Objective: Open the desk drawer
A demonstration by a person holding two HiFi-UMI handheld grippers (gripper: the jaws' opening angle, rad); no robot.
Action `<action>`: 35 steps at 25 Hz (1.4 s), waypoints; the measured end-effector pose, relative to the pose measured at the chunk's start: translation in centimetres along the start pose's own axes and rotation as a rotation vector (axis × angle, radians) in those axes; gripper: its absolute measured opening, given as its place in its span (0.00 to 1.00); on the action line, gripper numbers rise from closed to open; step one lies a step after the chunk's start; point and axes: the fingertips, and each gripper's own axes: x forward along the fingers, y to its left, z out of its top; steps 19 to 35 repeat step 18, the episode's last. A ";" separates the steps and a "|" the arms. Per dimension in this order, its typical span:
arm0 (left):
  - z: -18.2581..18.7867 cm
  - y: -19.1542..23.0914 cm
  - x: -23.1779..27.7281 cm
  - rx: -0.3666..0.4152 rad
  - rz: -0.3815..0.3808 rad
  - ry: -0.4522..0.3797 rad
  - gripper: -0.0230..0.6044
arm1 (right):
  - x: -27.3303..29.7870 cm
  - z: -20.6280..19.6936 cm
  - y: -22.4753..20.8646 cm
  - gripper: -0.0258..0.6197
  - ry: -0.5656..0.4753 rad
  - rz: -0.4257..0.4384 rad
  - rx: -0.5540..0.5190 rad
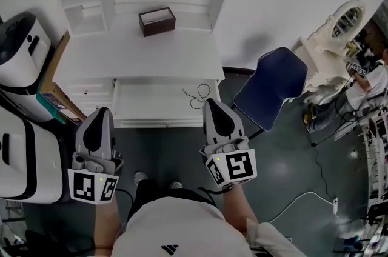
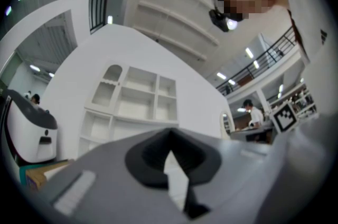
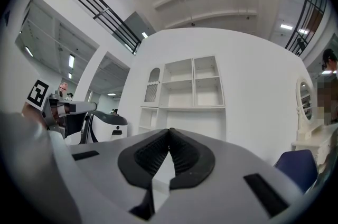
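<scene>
The white desk (image 1: pixel 139 53) stands ahead against a white shelf unit (image 3: pixel 182 88). Below its top, a wide flat drawer (image 1: pixel 159 105) stands pulled out toward me, and a thin black cable (image 1: pixel 197 96) lies at its right end. My left gripper (image 1: pixel 100 111) hovers at the drawer's front left corner, apart from it; its jaws (image 2: pixel 170 134) are shut and empty. My right gripper (image 1: pixel 213 104) hangs over the drawer's front right corner, also shut (image 3: pixel 169 130) with nothing between its pads. Both point toward the desk. A dark brown open box (image 1: pixel 157 20) sits on the desk top.
A blue chair (image 1: pixel 273 85) stands right of the desk. A white machine (image 1: pixel 21 43) and a cardboard box (image 1: pixel 56 91) crowd the left side. A white ornate stand (image 1: pixel 339 28), a person (image 1: pixel 373 83) and floor cables (image 1: pixel 315 195) are at the right.
</scene>
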 end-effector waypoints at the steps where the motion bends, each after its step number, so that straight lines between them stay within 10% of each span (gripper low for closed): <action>1: 0.0 -0.1 0.0 0.001 -0.001 0.000 0.04 | -0.1 0.1 -0.1 0.04 -0.002 -0.001 0.000; 35: -0.3 0.8 1.0 0.003 0.007 0.005 0.04 | 1.5 0.1 -0.5 0.04 -0.013 -0.003 0.033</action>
